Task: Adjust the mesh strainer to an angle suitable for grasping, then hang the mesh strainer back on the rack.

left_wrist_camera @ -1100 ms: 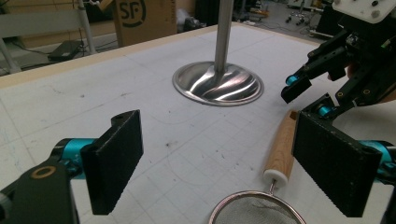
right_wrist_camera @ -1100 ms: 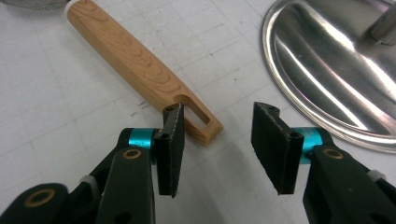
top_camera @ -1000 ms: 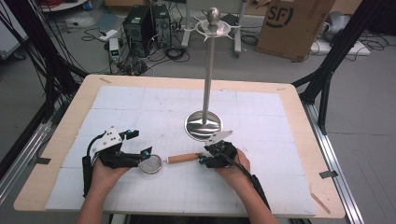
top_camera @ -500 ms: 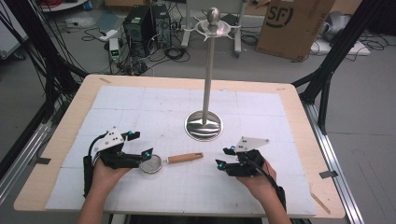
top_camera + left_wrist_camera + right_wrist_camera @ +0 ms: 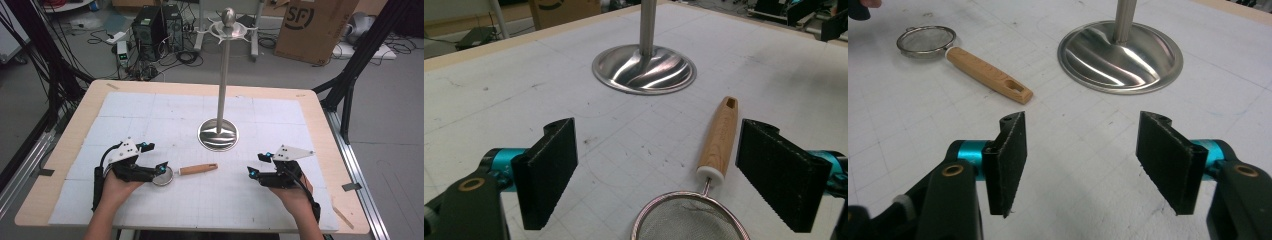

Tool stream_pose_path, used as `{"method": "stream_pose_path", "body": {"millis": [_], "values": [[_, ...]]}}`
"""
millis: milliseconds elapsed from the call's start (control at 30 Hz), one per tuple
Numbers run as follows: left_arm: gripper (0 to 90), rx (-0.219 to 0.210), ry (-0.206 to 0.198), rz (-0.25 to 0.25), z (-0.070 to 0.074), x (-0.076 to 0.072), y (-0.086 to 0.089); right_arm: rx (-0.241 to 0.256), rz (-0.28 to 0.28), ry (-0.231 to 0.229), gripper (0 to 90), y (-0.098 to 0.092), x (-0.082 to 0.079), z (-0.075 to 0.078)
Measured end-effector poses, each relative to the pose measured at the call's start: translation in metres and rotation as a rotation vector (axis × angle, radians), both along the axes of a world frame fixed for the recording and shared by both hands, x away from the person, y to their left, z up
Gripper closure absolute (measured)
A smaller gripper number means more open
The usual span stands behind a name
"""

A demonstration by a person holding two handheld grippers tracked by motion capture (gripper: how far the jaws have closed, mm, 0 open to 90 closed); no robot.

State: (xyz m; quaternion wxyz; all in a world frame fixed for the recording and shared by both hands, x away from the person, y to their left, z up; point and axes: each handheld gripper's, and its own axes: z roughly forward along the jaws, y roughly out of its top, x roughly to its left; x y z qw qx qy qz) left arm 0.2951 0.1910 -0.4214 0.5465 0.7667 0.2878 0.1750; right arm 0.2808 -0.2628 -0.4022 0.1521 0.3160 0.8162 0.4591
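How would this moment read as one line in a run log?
left gripper: open, around strainer | right gripper: open, holding nothing, apart from strainer | strainer: flat on table | stand: upright

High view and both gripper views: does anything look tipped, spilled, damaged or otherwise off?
Nothing stands out. The metal stand is upright on its round base, and the small mesh strainer lies flat on the white mat, wooden handle pointing toward the right gripper. The left gripper is open beside it. The mat shows only faint scuffs.
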Motion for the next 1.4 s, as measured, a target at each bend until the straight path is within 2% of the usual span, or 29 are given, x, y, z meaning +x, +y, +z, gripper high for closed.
{"method": "stream_pose_path", "body": {"millis": [267, 700, 833, 967, 1033, 1167, 1333, 1400], "values": [[17.5, -0.013, 0.004, -0.002, 0.001, -0.001, 0.0, 0.001, 0.024, -0.003, 33.1, 0.003, 0.004, -0.004], [17.5, -0.024, 0.003, -0.016, 0.003, -0.001, -0.002, 0.058, -0.016, -0.018, 31.2, -0.005, 0.003, 0.002], [17.5, -0.014, 0.009, -0.031, 0.003, -0.002, -0.008, 0.055, -0.02, -0.01, 31.2, -0.006, 0.002, 0.001], [17.3, -0.012, 0.011, -0.038, 0.005, -0.002, -0.012, 0.061, -0.028, -0.022, 31.2, -0.009, 0.001, 0.003], [17.4, -0.005, 0.013, -0.043, 0.004, -0.002, -0.015, 0.064, -0.033, -0.024, 31.2, -0.01, 0.001, 0.004], [17.4, 0.017, 0.044, -0.057, 0.002, 0.002, -0.02, 0.066, -0.032, -0.025, 31.2, -0.011, 0.001, 0.004], [17.5, 0.056, 0.061, -0.094, 0.007, 0.008, -0.032, 0.074, -0.035, -0.019, 31.2, -0.011, 0.0, 0.005], [17.6, 0.091, 0.072, -0.11, 0.007, 0.011, -0.039, 0.074, -0.033, -0.021, 31.2, -0.011, 0.001, 0.005]]}}
